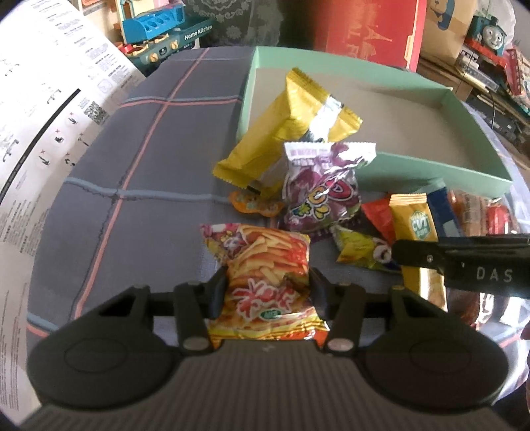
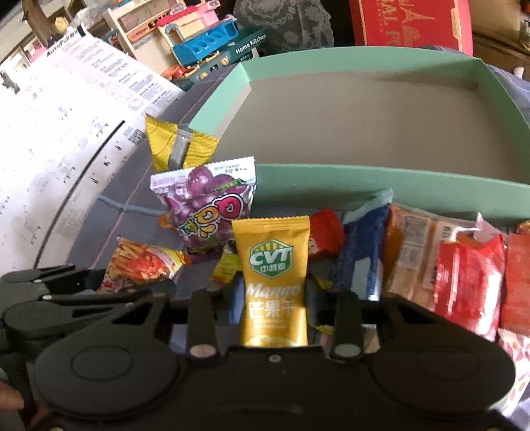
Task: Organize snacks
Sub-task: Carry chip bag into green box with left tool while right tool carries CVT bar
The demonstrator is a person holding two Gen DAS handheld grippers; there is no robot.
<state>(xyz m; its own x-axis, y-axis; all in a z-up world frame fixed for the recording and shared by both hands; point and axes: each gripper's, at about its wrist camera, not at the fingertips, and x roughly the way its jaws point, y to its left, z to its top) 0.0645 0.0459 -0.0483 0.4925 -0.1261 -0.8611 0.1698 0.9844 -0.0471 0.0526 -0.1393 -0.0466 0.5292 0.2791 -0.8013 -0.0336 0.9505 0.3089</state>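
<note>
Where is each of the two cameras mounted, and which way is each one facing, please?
Left wrist: on the left gripper, angled down at the checked cloth; its pads pinch the fries packet, and the right gripper enters from the right.
Right wrist: on the right gripper, angled down; its pads pinch the mango packet, and the left gripper shows at left.
Shared: the green tray, the purple packet, both held packets.

toy kitchen [image 1: 165, 36], perhaps toy train [image 1: 490, 30]
</note>
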